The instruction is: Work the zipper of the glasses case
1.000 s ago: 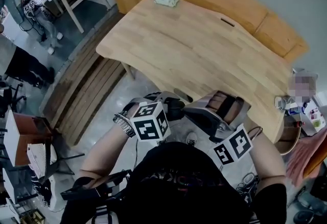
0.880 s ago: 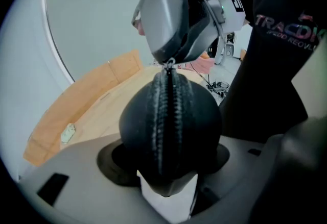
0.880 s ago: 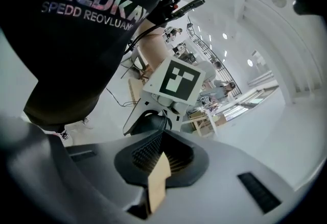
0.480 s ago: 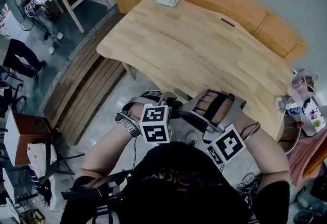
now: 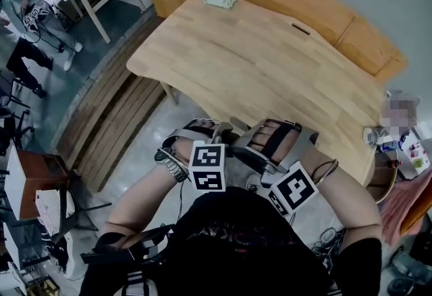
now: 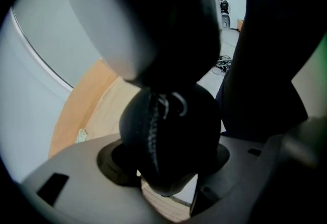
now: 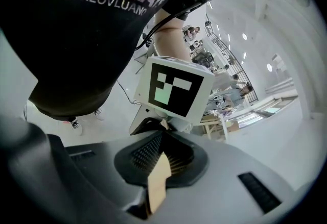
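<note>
The glasses case (image 6: 171, 141) is not lying on the wooden table (image 5: 270, 65). It is being carried in the air in front of the person's body, near the table's close edge. I think this is so that both tools can reach the case from two sides.

The left gripper (image 6: 163, 177) is clamping the dark rounded case between its jaws and is pointing steeply down. It is working as the holder, so the case is not turning while the zipper is pulled. The right gripper (image 7: 162, 167) is facing the left one. Its jaws are pressed together, and only a thin pale strip (image 7: 158, 184) is showing in the seam. I cannot say what this strip is, and nothing of the case is showing between these jaws.

The zipper (image 6: 152, 131) is running up the case's front, toward the camera. Its small pull ring (image 6: 176, 103) is hanging at the top, under a blurred shape.

Compared with one second ago, both grippers are sitting lower and closer together in the head view, and both have rolled a little. The case is still kept in the left jaws.
</note>
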A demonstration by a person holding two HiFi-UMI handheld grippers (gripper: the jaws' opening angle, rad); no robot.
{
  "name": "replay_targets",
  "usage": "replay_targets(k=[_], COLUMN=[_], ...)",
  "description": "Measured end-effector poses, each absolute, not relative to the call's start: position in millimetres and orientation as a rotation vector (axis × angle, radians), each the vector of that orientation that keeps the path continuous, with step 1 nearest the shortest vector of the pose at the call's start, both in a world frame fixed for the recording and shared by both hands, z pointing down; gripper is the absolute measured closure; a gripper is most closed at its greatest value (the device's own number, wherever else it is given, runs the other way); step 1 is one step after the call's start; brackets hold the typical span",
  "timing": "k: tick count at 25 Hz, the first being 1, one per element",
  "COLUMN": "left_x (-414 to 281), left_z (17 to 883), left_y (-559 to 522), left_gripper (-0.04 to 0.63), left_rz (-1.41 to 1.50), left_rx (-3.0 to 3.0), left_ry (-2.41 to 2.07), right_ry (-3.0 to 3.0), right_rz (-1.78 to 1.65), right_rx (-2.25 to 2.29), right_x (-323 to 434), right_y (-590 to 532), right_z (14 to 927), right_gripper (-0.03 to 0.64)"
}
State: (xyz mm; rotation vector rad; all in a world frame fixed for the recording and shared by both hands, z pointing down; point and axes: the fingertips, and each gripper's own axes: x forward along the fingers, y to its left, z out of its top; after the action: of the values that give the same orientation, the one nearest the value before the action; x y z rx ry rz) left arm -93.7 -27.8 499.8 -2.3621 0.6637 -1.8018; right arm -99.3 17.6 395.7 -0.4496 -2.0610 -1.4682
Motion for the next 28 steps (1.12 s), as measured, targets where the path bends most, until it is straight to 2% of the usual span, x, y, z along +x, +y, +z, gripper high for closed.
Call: replay_targets(k=[6,8,9,14,18,21,25,28], left_x=[-91,-90,-89,-91,-95,-95,-91,-93], left_z=[500,496,495,477,451,423,374,345], left_y=[-29,-31,-31,-37,-48,-57,-62,-65], left_gripper=[0.321,0.321,0.321,0.321,0.321,0.321,0.321,0.321], left_rz=[-1.727,-1.670,-1.633,-1.345,-0.994,-0.625,-0.077,0.212], left_rx=[-2.436,-2.499,-2.546,-2.857,-3.070,-3.216,-3.354,-3.368], left_ry=[0.707,0.745,0.771,0.942,1.094,1.176,1.169,1.146], right_ry=[-2.177,-2.254,-2.303,-2.617,-2.889,-2.954,-2.981,-3.012], right_rz=[-1.386,-1.296,-1.235,-0.713,-0.259,0.110,0.356,0.580], right_rx=[-0.430,-0.422,-0.407,-0.267,-0.232,-0.159,-0.155,-0.198], right_x=[-101,-99,-97,-72,-61,-56,-57,-60], right_y=[16,14,11,-26,-46,-50,-45,-42], right_z=[390,384,380,365,358,371,383,379], right_gripper=[0.580,0.533,0.490,0.442,0.391,0.372,0.350,0.330])
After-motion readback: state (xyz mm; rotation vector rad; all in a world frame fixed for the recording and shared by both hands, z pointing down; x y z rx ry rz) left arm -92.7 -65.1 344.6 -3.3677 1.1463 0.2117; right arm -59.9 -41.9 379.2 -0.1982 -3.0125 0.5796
